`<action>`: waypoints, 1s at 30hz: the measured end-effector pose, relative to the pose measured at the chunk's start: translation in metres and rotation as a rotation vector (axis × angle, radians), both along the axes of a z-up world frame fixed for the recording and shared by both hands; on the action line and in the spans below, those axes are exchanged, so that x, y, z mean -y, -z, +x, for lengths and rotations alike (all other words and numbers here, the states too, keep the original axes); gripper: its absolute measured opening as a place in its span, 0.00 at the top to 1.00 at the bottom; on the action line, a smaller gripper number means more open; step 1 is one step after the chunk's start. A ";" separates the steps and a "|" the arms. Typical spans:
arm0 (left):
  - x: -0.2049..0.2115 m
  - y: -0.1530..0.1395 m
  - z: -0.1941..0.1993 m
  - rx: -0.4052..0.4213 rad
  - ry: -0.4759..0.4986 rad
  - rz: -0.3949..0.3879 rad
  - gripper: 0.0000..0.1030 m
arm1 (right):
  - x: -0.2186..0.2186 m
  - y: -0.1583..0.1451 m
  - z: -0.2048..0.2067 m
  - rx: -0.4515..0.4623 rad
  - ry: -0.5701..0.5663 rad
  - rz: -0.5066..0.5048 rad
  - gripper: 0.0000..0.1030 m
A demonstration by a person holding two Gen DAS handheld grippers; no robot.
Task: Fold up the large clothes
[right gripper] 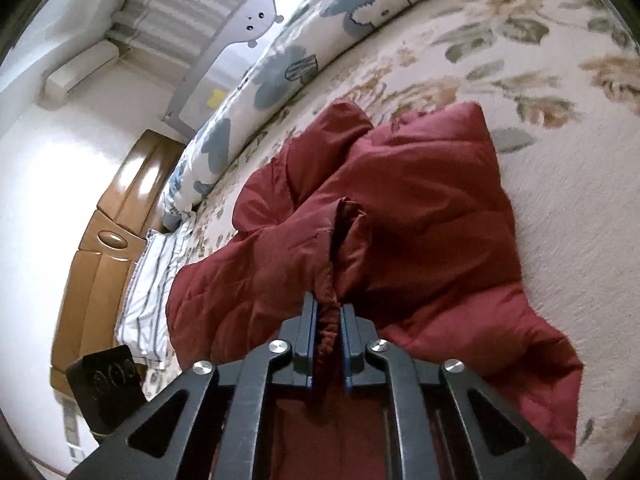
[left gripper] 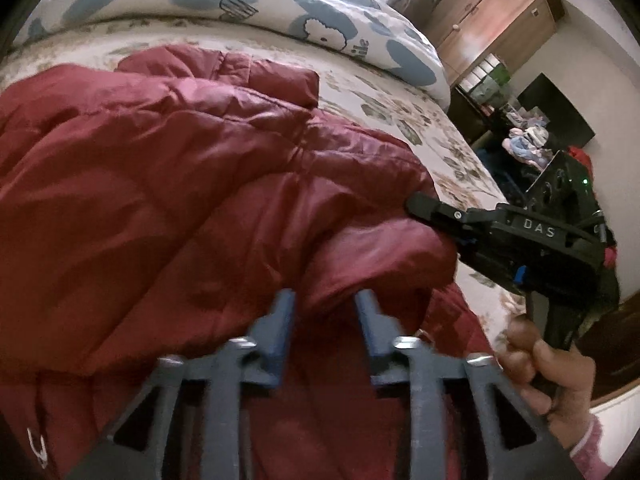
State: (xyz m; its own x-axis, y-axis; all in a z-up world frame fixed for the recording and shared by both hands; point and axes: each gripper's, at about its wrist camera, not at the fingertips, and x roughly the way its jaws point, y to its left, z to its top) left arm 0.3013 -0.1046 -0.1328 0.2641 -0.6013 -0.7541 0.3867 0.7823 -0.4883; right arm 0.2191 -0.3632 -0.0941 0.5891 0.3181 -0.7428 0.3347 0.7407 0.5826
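Note:
A dark red padded jacket (left gripper: 160, 160) lies crumpled on the floral bed sheet (left gripper: 400, 112). My left gripper (left gripper: 325, 300) hovers over its near right part with the blue fingers (left gripper: 286, 304) apart; a puffy fold rises between them, and the pads do not press it. In the right wrist view my right gripper (right gripper: 328, 312) is shut on a bunched edge of the jacket (right gripper: 420, 200), which rises as a ridge from the pads. The right gripper (left gripper: 420, 206) also shows at the jacket's right edge in the left wrist view, held by a hand (left gripper: 552, 368).
A rolled duvet (left gripper: 320, 20) with blue cartoon prints runs along the bed's far side. A wooden wardrobe (left gripper: 492, 12) and cluttered shelves stand beyond the bed. A wooden headboard (right gripper: 104, 240) and a striped pillow (right gripper: 152, 280) lie left of the jacket. Bare sheet (right gripper: 540, 160) spreads to its right.

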 end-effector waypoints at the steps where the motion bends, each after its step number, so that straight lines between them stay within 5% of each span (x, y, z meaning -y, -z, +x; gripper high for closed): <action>1: -0.003 -0.002 -0.004 0.003 -0.003 -0.016 0.37 | -0.001 -0.004 -0.002 0.006 0.000 -0.019 0.93; 8: -0.036 -0.029 -0.013 0.127 -0.077 0.062 0.36 | 0.000 -0.023 -0.015 0.033 0.006 -0.143 0.94; 13: -0.065 -0.044 0.005 0.207 -0.209 0.195 0.36 | -0.003 -0.009 -0.014 -0.020 -0.019 -0.184 0.93; 19: -0.088 -0.029 0.038 0.171 -0.287 0.271 0.39 | -0.005 0.003 -0.014 -0.049 -0.029 -0.191 0.92; 23: -0.080 0.006 0.054 0.085 -0.259 0.334 0.37 | -0.007 0.003 -0.013 -0.074 -0.026 -0.202 0.79; 28: -0.062 0.015 0.055 0.114 -0.249 0.377 0.37 | -0.026 -0.042 -0.026 0.006 0.033 -0.411 0.77; 30: -0.059 0.018 0.055 0.114 -0.252 0.381 0.37 | -0.041 -0.061 -0.029 0.078 0.023 -0.463 0.68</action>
State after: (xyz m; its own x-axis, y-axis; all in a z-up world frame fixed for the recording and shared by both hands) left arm 0.3567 -0.0461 -0.1506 0.4604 -0.1940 -0.8663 0.1967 0.9739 -0.1135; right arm 0.1903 -0.3224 -0.0335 0.6517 -0.0502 -0.7568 0.3226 0.9214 0.2167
